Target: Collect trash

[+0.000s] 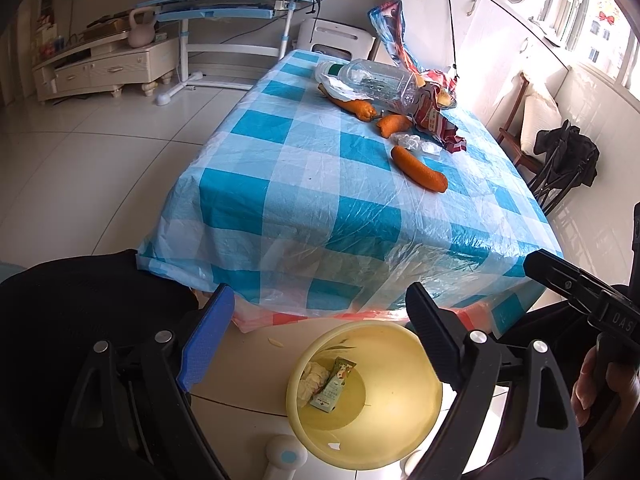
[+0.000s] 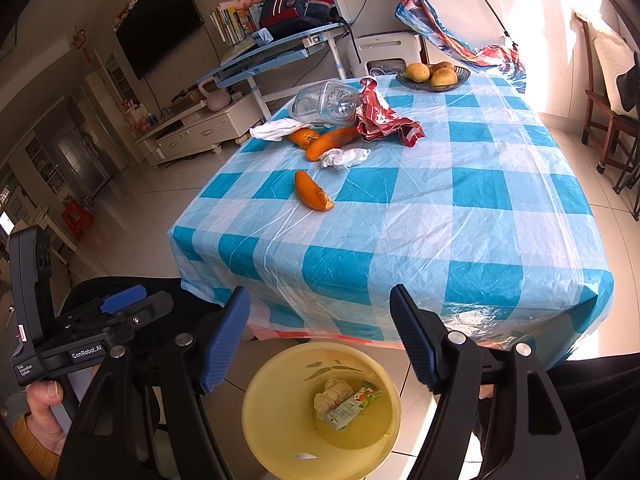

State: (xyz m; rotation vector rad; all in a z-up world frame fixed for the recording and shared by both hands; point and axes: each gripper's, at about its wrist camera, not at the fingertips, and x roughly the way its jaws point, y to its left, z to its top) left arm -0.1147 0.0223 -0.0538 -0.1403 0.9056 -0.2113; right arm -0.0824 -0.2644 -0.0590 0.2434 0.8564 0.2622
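Left wrist view: left gripper (image 1: pixel 320 328) spread wide, nothing between its fingers, hanging above a yellow bin (image 1: pixel 404 364) on the tiled floor at the near edge of the table (image 1: pixel 280 184). Bin holds a crumpled tissue (image 1: pixel 313 380) and a small green carton (image 1: pixel 335 386), touching. Blue-and-white checked plastic cloth covers the table. Far side of it: clear plastic bottle (image 1: pixel 376 82) lying on its side, red snack wrapper (image 1: pixel 434 120) just right of it, three orange peel pieces (image 1: pixel 418 168) strung toward the near side, a clear plastic scrap (image 1: pixel 414 143) between the peels.

Right wrist view: right gripper (image 2: pixel 320 336) also wide, empty, over the same bin (image 2: pixel 276 396); tissue (image 2: pixel 332 394) and carton (image 2: pixel 352 404) at its bottom. On the table (image 2: pixel 460 200) the bottle (image 2: pixel 324 102), wrapper (image 2: pixel 382 120), peels (image 2: pixel 312 190) and two white tissue wads (image 2: pixel 344 157) cluster far left. Fruit bowl (image 2: pixel 434 76) sits at the far edge. Left gripper (image 2: pixel 120 312) shows at near left.
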